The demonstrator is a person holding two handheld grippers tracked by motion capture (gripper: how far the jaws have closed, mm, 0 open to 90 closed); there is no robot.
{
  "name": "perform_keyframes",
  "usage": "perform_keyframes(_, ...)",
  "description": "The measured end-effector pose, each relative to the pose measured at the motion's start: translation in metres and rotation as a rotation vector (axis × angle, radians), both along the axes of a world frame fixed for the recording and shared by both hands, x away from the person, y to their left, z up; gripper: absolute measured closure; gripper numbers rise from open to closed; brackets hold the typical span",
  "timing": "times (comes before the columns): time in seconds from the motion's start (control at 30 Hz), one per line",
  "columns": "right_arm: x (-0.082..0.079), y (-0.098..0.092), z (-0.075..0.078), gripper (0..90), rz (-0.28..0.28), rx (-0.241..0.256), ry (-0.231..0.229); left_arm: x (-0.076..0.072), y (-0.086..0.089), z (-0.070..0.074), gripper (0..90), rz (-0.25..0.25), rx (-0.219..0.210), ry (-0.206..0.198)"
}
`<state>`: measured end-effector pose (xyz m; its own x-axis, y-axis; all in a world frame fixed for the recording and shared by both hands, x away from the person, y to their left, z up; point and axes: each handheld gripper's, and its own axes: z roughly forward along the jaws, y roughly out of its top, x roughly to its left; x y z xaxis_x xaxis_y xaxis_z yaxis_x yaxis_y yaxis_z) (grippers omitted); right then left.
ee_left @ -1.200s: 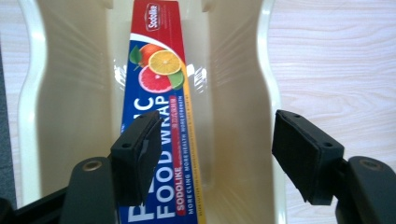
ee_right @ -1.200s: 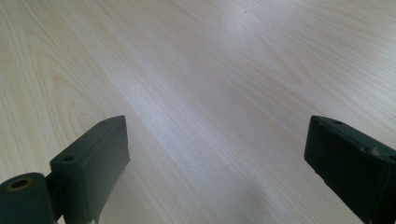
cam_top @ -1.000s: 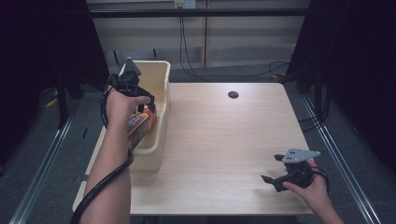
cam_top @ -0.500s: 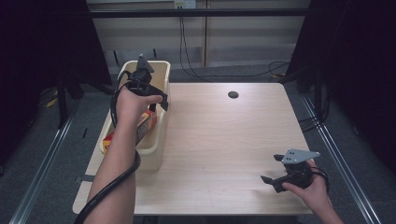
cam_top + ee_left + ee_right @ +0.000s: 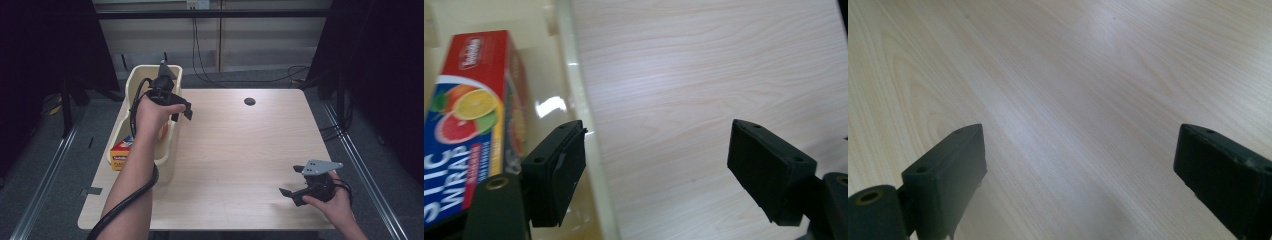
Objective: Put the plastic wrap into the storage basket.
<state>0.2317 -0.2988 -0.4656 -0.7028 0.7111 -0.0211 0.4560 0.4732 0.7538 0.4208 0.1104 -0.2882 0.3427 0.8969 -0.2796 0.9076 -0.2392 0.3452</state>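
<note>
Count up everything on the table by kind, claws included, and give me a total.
Claws: 2, left claw and right claw, both open
Cream bins: 1
Plastic wrap boxes: 1, lying in the bin
Total: 4

A red, citrus-printed wrap box (image 5: 466, 115) lies in a cream bin (image 5: 170, 155).

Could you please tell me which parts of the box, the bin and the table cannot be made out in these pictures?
- Box: in the left gripper view the frame edge cuts its lettering; in the high view the forearm and bin wall cover most of it.
- Bin floor: high view, hidden behind the left hand-held gripper and hand.
- Dark round spot on the table: too small to identify.
</note>
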Motion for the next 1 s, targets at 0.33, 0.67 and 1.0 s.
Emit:
perform_keyframes(0.33, 0.0, 0.0, 0.0, 6.6, 0.003, -0.001, 0.001, -0.001, -0.02, -0.007, 22.1, -0.045, -0.011, -0.004)
perform_keyframes(0.67, 0.0, 0.001, 0.0, 6.7, 0.007, -0.006, -0.003, -0.005, -0.038, -0.015, 20.9, -0.091, -0.022, -0.011)
perform_keyframes(1.0, 0.0, 0.0, -0.001, 6.7, 0.007, -0.006, -0.002, -0.01, -0.054, -0.028, 20.4, -0.152, -0.009, -0.029)
